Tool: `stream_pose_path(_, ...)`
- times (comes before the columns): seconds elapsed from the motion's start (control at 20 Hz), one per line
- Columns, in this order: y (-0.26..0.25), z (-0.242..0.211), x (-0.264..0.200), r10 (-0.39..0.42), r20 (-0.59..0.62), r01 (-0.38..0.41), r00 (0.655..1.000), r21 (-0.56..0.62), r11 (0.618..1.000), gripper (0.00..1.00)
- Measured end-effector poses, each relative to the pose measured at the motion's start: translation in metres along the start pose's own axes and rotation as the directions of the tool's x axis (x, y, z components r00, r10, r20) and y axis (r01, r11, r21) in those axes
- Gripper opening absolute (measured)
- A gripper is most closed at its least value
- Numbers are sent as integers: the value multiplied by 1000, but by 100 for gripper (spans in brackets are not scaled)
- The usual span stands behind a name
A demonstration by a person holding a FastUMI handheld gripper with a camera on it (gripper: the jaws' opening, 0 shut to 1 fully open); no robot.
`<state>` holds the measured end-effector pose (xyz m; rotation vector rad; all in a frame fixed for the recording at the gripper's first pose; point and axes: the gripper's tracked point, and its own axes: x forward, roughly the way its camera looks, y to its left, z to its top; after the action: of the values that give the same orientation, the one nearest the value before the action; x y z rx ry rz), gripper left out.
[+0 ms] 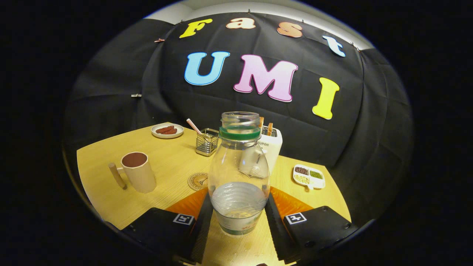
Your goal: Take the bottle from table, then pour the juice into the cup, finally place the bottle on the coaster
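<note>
Bottle (238,173) is standing upright, pinched by both fingers of the gripper (238,214), with the cup (138,172) waiting off to its left.

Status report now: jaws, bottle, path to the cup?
Gripper jaws shut on bottle, upright, uncapped. Cup beyond fingers. Path clear.

Square-marked, ribbed, screwed fingers (201,225)
</note>
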<state>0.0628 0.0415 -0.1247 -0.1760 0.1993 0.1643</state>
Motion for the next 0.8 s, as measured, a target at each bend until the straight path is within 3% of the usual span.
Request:
stream_pose_path(0.3,12,36,4,-41,-7,39,999,-161,986,74)
stream_pose_path(0.8,66,24,22,-107,-62,73,992,-398,914,74)
